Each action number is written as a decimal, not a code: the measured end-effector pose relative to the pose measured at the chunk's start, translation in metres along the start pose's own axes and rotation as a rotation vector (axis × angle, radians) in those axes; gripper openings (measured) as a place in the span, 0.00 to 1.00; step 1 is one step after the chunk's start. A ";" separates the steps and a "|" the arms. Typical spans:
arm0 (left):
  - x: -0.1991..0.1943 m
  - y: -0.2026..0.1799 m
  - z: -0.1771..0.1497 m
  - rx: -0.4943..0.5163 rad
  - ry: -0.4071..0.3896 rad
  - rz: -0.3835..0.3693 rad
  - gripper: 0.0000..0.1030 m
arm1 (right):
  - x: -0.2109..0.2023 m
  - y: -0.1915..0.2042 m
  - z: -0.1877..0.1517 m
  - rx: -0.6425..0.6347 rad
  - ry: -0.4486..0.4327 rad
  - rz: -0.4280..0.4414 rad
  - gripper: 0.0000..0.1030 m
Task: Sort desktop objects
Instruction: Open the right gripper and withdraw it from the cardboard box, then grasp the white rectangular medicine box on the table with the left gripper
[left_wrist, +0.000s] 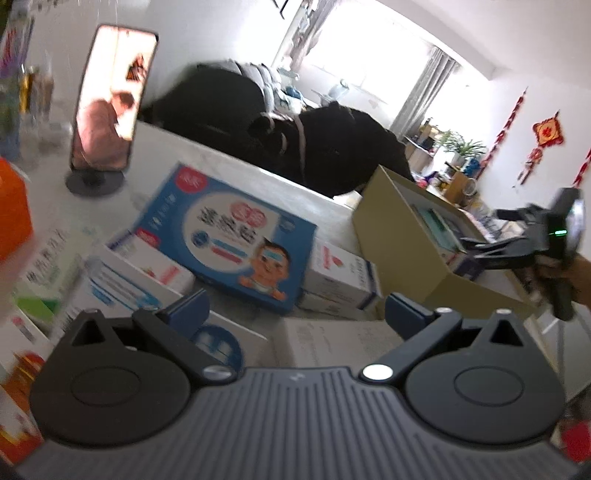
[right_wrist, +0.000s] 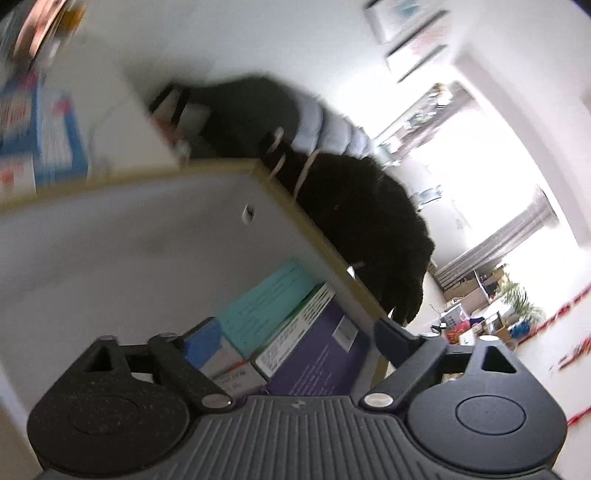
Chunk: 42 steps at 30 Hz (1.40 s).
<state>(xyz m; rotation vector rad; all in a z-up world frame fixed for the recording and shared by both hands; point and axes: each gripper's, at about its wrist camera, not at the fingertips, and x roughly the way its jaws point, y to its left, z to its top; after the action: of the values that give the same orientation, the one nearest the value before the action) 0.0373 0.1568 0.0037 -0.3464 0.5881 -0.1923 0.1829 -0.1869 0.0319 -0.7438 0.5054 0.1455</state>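
Both grippers, left (left_wrist: 293, 312) and right (right_wrist: 275, 341), gape wide, empty; we risk knocking packs (right_wrist: 266, 314) inside the carton (left_wrist: 399, 236).

Motion blur plus edge crops, several things unreadable.
Left wrist view: orange box (left_wrist: 13, 214) cut by the left edge, small boxes (left_wrist: 110, 284) beside it smeared, print illegible. Right gripper (left_wrist: 476, 249) tips sit low in the cardboard box (left_wrist: 402, 254), grip state unclear. Right wrist view: blue-and-white pack (right_wrist: 40, 122) top left badly blurred; purple box (right_wrist: 317, 362) partly hidden behind gripper body.
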 end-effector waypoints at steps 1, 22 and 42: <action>0.000 0.001 0.002 0.013 -0.005 0.020 1.00 | -0.010 -0.004 -0.001 0.060 -0.026 0.010 0.98; 0.033 -0.025 0.005 0.239 0.105 -0.035 1.00 | -0.168 0.054 -0.067 0.487 -0.146 0.279 0.99; 0.092 -0.056 -0.024 0.320 0.342 -0.196 0.99 | -0.149 0.112 -0.098 0.880 -0.047 0.492 0.95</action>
<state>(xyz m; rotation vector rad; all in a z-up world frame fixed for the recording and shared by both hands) 0.0940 0.0734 -0.0413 -0.0579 0.8469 -0.5350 -0.0189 -0.1640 -0.0248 0.2529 0.6312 0.3660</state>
